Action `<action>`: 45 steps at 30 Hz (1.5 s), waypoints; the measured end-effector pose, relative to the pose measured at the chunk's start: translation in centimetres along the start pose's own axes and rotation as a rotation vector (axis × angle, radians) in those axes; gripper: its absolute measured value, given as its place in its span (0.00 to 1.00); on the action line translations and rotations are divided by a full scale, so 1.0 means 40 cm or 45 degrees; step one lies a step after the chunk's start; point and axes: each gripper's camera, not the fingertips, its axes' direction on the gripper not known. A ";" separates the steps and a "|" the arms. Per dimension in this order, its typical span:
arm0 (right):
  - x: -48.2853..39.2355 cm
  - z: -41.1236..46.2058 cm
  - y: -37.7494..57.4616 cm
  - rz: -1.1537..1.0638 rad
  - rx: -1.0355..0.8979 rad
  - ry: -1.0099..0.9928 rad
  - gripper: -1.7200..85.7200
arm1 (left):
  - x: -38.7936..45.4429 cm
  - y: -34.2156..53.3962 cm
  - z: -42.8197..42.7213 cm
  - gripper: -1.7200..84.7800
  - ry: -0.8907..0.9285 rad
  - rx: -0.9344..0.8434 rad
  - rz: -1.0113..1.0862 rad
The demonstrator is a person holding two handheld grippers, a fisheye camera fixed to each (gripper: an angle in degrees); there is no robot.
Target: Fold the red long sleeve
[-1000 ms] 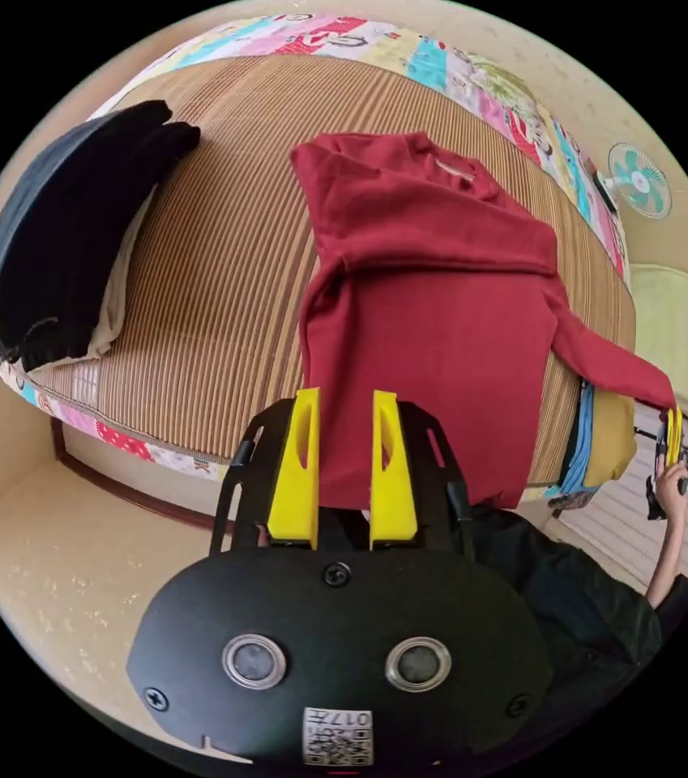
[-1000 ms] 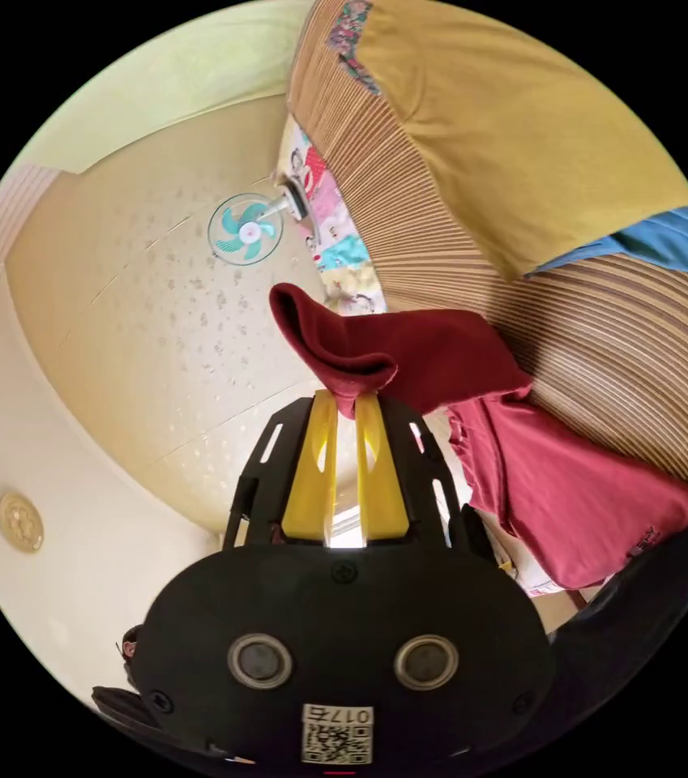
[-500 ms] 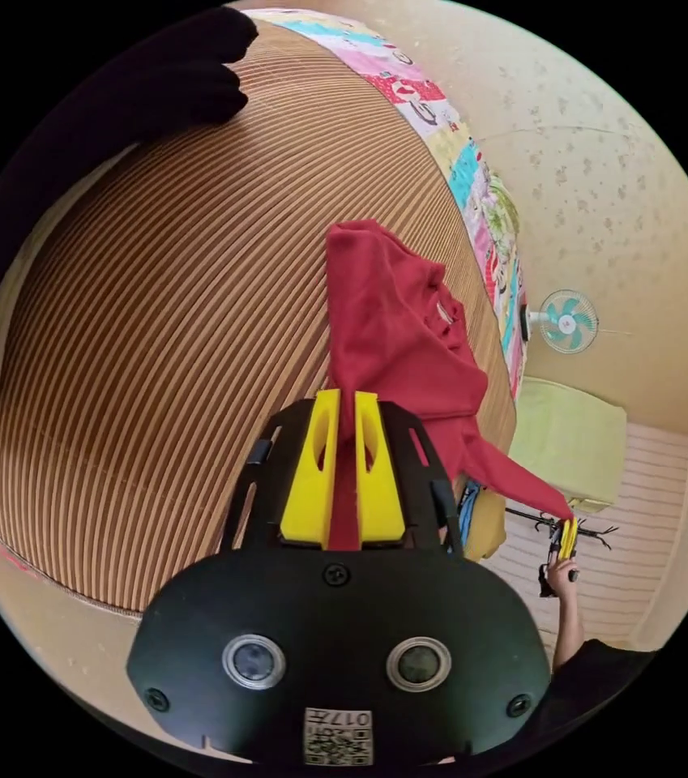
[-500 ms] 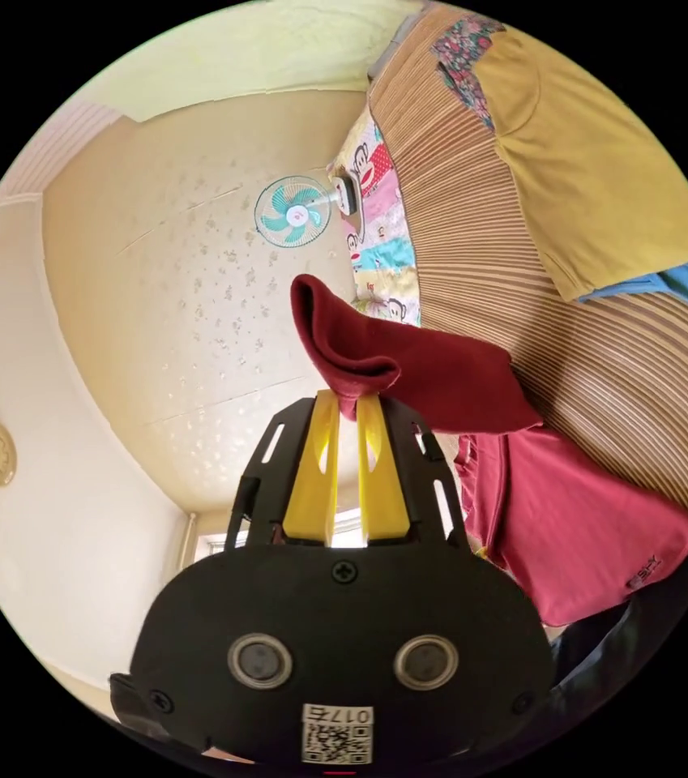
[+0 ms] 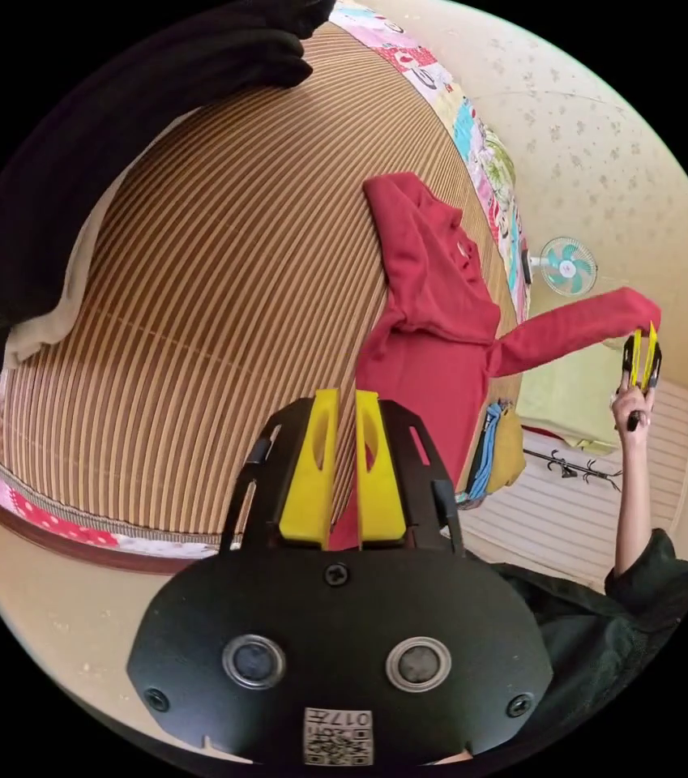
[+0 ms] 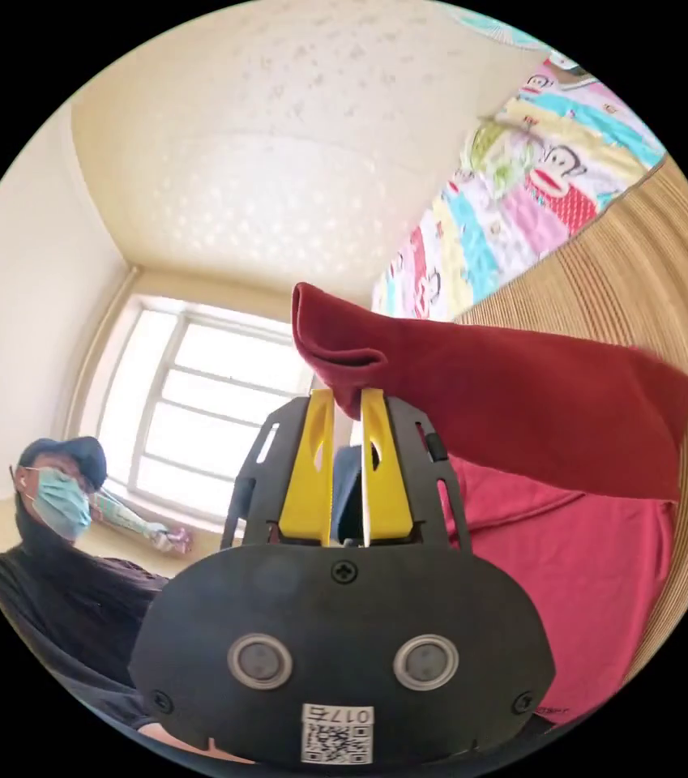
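Right gripper [image 6: 348, 397], frame centre: my jaws clamped on the sleeve cuff [image 6: 344, 356] of the red long sleeve [image 5: 433, 340]. Left gripper [image 5: 346, 405], lower centre: jaws nearly together over the hem; grip unclear. Risk: thin pinch, so the raised cuff may slip free.

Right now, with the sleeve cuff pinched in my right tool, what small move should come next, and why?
Probably carry the right tool across and lay the sleeve over the body of the red long-sleeved shirt. Its jaws are closed on the cuff, the sleeve stretches out past the edge of the striped brown woven mat, and the other sleeve already looks folded in. The left tool pins the hem side.
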 end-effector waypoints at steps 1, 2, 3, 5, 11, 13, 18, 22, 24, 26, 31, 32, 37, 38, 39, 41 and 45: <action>0.056 0.149 0.030 0.040 -0.201 0.096 0.10 | 0.001 0.031 0.001 0.09 -0.031 -0.012 0.003; 0.090 0.214 0.051 0.073 -0.309 0.145 0.10 | -0.002 0.047 0.001 0.10 -0.035 -0.021 -0.001; 0.165 0.320 0.107 0.147 -0.523 0.243 0.10 | -0.012 0.077 -0.001 0.11 -0.042 -0.044 -0.016; 0.261 0.397 0.203 0.271 -0.739 0.429 0.10 | -0.032 0.121 -0.011 0.11 -0.073 -0.084 -0.036; 0.391 0.214 0.430 0.230 -0.869 0.810 0.11 | -0.048 0.243 -0.086 0.11 -0.221 -0.094 0.012; 0.429 0.090 0.502 0.221 -0.867 0.978 0.11 | -0.014 0.263 -0.096 0.08 -0.244 -0.076 0.078; 0.533 -0.071 0.611 0.323 -0.824 1.113 0.09 | 0.076 0.250 -0.019 0.02 -0.231 -0.091 0.185; 0.641 -0.047 0.610 0.498 -0.753 1.056 0.06 | 0.104 0.179 0.112 0.01 -0.296 -0.189 0.105; 0.646 -0.017 0.555 0.498 -0.651 0.981 0.04 | 0.109 0.127 0.120 0.01 -0.292 -0.185 0.042; 0.642 0.019 0.469 0.463 -0.545 0.874 0.04 | 0.120 0.067 0.120 0.01 -0.263 -0.200 0.054; 0.622 0.108 0.175 0.330 -0.509 0.788 0.04 | 0.172 -0.140 0.080 0.01 -0.236 -0.178 0.154; 0.607 0.107 0.149 0.290 -0.509 0.816 0.04 | 0.176 -0.159 0.063 0.01 -0.235 -0.140 0.144; 0.480 -0.007 0.113 -0.005 -0.502 0.950 0.09 | 0.181 -0.197 -0.104 0.03 -0.155 0.169 0.152; 0.478 -0.024 0.131 -0.015 -0.516 0.970 0.10 | 0.176 -0.188 -0.121 0.03 -0.161 0.185 0.163; 0.488 -0.057 0.179 -0.011 -0.561 1.007 0.11 | 0.161 -0.170 -0.151 0.05 -0.175 0.188 0.180; 0.530 -0.104 0.279 0.060 -0.656 1.034 0.13 | 0.123 -0.137 -0.190 0.09 -0.233 0.161 0.181; 0.644 -0.195 0.563 0.375 -0.823 0.837 0.16 | 0.020 -0.054 -0.274 0.11 -0.374 0.091 0.188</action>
